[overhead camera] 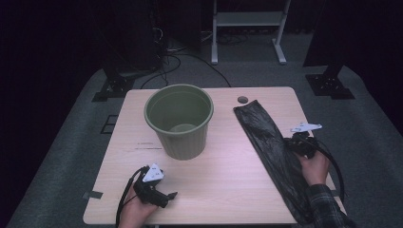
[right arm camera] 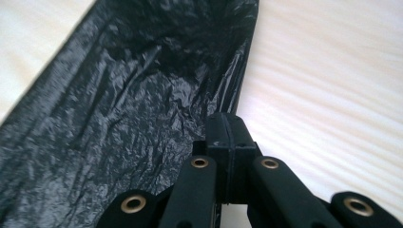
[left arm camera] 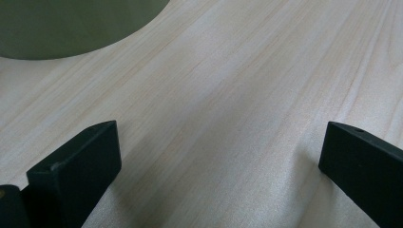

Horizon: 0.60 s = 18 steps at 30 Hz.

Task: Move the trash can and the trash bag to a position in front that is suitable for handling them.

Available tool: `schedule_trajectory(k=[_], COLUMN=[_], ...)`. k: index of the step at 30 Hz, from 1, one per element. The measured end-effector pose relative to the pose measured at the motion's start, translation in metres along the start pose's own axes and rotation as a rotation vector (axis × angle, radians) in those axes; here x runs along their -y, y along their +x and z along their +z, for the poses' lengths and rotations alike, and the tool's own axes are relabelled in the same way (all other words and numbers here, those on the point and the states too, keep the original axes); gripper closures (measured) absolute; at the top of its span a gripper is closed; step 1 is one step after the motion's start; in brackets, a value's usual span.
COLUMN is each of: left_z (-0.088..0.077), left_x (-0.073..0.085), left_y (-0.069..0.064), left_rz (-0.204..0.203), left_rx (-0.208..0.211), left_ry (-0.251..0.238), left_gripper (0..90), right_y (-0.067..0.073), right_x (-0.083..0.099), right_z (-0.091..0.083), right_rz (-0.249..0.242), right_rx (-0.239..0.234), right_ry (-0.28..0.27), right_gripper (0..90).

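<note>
A long black plastic bag (overhead camera: 266, 137) lies flat along the right side of the wooden table (overhead camera: 223, 180). My right gripper (overhead camera: 292, 141) rests at the bag's right edge. In the right gripper view its jaws (right arm camera: 226, 128) are pressed together, with the edge of the bag (right arm camera: 142, 95) running into them. An olive green bin (overhead camera: 179, 121) stands upright and empty at the table's middle back. My left gripper (overhead camera: 166, 195) lies near the front left edge. Its jaws (left arm camera: 218, 152) stand wide apart over bare wood, and the bin's base (left arm camera: 71, 28) is ahead of them.
A small round hole (overhead camera: 243, 99) marks the tabletop behind the bag. Beyond the table, on the grey floor, stand a white-framed stand (overhead camera: 247, 19), black stand bases (overhead camera: 330, 85) and loose cables (overhead camera: 166, 61). Bare wood lies between bin and bag.
</note>
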<state>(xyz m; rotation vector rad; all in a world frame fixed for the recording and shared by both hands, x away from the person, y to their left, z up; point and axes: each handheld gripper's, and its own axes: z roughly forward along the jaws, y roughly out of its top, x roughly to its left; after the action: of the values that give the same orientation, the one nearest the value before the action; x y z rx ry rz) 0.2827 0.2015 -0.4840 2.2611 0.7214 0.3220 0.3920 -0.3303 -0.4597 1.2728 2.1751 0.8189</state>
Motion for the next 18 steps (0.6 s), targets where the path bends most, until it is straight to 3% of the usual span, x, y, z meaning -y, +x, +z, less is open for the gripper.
schedule_trajectory(k=[2, 3, 6, 7, 10, 18], left_z=[0.000, 0.000, 0.000, 0.000, 0.000, 0.000], left_x=[0.000, 0.000, 0.000, 0.000, 0.000, 0.000], left_y=[0.000, 0.000, 0.000, 0.000, 0.000, 0.000], left_rz=[-0.001, -0.001, 0.001, 0.001, -0.001, -0.002], left_rx=[0.000, 0.000, 0.000, 0.000, -0.001, 0.000], left_ry=[0.000, 0.000, 0.000, 0.000, -0.002, -0.002], left_gripper=[0.0, 0.0, 0.0, 0.0, 0.0, 0.0], right_y=[-0.007, -0.007, -0.001, -0.001, 0.007, 0.020], right_x=[0.000, 0.000, 0.003, 0.003, 0.013, 0.034], right_z=[-0.007, -0.007, -0.020, -0.020, -0.034, -0.051], right_rz=[0.028, 0.028, 0.012, 0.012, 0.025, 0.026], right_rx=[-0.011, -0.011, -0.054, -0.054, -0.134, -0.183], right_ry=[-0.015, -0.015, -0.024, -0.024, -0.040, -0.063], right_gripper=[74.7, 74.7, 55.6, 55.6, 37.7, 17.1])
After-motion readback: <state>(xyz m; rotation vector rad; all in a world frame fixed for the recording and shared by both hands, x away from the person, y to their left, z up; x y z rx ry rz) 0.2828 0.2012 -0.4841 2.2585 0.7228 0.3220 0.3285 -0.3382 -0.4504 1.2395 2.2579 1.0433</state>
